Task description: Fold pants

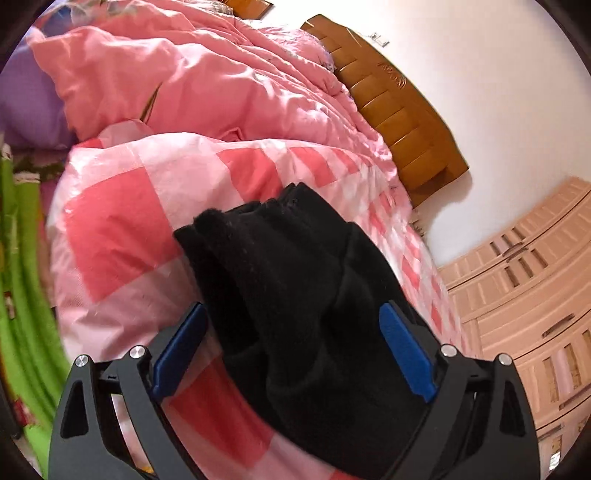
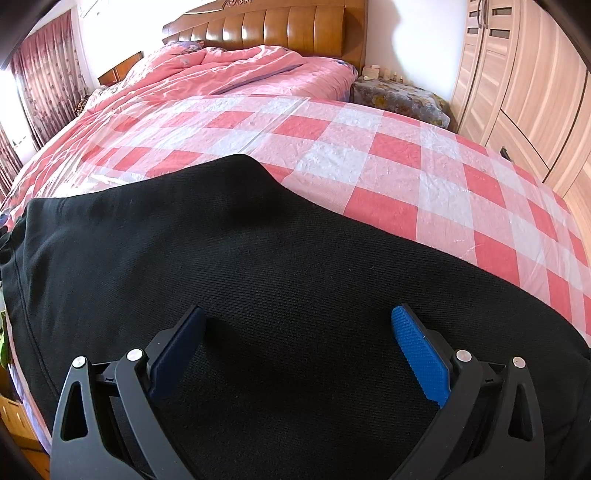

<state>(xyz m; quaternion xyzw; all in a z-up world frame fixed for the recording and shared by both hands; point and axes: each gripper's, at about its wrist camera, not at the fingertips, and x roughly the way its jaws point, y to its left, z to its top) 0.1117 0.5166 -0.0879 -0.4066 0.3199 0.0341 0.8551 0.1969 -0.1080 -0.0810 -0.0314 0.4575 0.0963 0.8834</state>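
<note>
The black pants (image 2: 258,277) on the bed (image 2: 406,155) look soft, limp, thick; grip a hem. Left gripper (image 1: 291,350) and right gripper (image 2: 299,350) both gape, released.

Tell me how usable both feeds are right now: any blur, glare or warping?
Left wrist view: motion-smeared at the edges, checked sheet soft, black pants a near-featureless dark mass. Right wrist view: sharp, pants weave readable, glare on the headboard. Both: strong fisheye bending, dark corners.
</note>
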